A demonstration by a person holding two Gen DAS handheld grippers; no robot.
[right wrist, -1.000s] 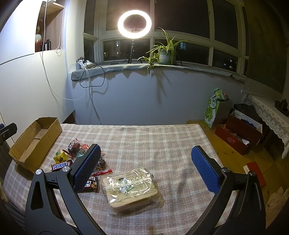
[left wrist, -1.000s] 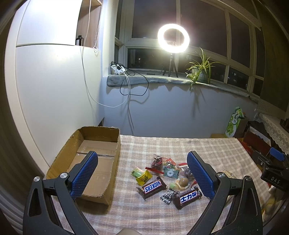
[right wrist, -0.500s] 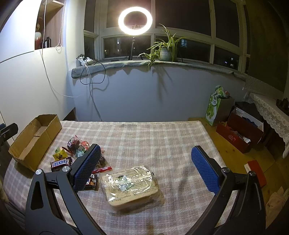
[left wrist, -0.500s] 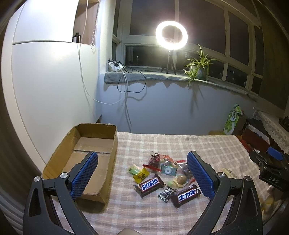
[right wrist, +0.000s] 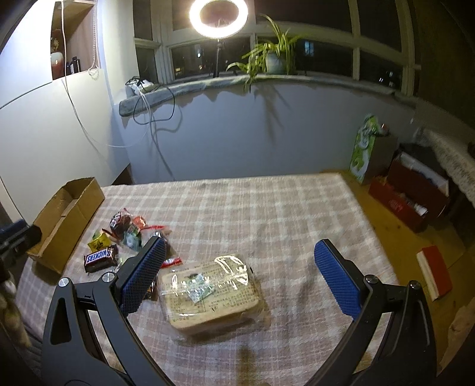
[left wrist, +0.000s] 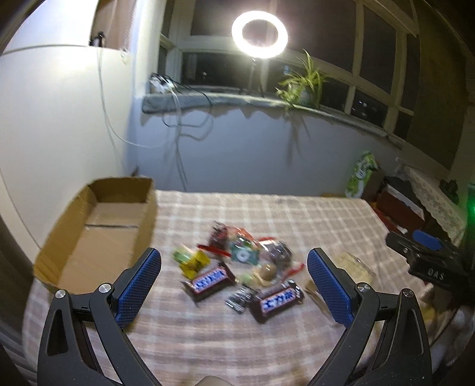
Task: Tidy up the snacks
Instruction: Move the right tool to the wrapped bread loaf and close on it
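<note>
Ring light (right wrist: pixel 218 15) lit on windowsill (right wrist: pixel 207 84), beside potted plant (right wrist: pixel 271 56). Dark windows (right wrist: pixel 323 63) behind. White wall (right wrist: pixel 44 127) left; wooden floor (right wrist: pixel 394 234) right.

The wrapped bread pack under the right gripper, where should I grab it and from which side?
Grip the bread pack across its two long sides at mid-length, coming straight down. It lies flat and free on the tablecloth, and the right gripper already has its jaws open wide above it.
</note>
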